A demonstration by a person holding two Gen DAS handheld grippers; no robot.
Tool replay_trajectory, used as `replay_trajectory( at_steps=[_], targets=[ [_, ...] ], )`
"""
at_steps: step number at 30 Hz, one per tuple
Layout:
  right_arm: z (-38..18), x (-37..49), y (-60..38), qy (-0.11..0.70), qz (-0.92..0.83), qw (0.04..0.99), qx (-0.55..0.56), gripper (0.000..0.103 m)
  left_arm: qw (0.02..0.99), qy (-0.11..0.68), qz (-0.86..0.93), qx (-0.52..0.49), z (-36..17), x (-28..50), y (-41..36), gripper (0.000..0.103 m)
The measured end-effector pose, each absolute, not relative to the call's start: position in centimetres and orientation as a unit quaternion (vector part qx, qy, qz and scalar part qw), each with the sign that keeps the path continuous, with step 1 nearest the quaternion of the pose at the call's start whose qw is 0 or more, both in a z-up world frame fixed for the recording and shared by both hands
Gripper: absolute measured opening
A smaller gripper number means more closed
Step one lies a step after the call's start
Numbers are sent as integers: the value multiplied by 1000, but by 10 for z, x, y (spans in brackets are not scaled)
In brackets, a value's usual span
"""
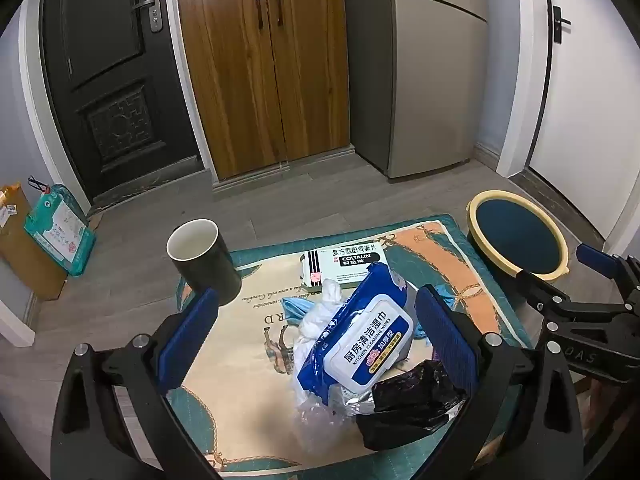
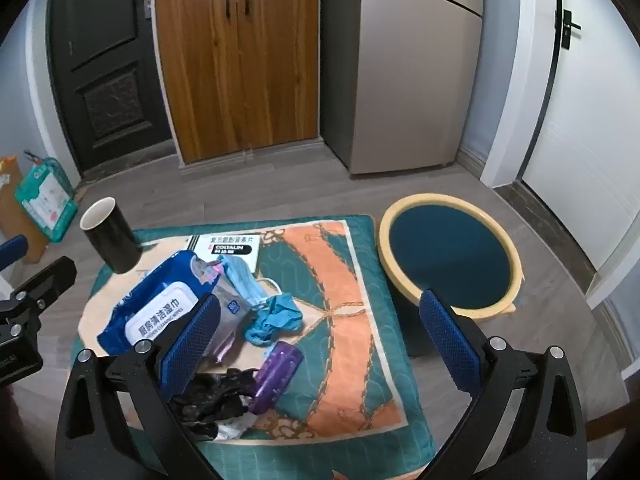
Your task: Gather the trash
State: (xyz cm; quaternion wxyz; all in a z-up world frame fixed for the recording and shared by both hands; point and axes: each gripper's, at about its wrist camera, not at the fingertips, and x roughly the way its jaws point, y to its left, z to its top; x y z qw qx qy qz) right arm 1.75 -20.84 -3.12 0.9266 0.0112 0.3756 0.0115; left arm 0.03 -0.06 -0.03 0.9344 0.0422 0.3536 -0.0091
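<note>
The kitchen wipes pack (image 1: 360, 344) lies on the table between the left gripper's (image 1: 318, 340) wide-open jaws; the right gripper (image 2: 328, 344) hovers open-jawed beside the bin (image 2: 450, 254).

I am in a home, probably its entry hall: a dark front door (image 1: 104, 68) with a lock, a wooden cupboard (image 1: 260, 64), a fridge (image 1: 436, 76) beside it, grey plank flooring (image 2: 280, 192) and a patterned mat (image 2: 352, 280) underfoot.
</note>
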Motion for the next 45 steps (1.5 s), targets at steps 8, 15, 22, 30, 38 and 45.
replay_trajectory(
  at_steps=[8, 15, 22, 30, 38, 45],
  targets=[
    [-31, 18, -208, 375, 12, 927, 8, 99, 935, 353, -8, 42, -1, 3, 0, 97],
    [-30, 18, -210, 374, 11, 927, 10, 99, 935, 352, -9, 45, -1, 0, -3, 97],
    [-31, 18, -211, 374, 10, 927, 10, 99, 935, 352, -6, 46, -1, -1, 0, 97],
    [-27, 19, -211, 374, 7, 927, 8, 99, 935, 351, -7, 46, -2, -3, 5, 97],
    [-29, 19, -211, 374, 7, 928, 7, 99, 935, 351, -8, 48, 0, -3, 0, 97],
    [-30, 18, -211, 374, 6, 927, 7, 99, 935, 351, -7, 48, 1, -3, 1, 97]
  ],
)
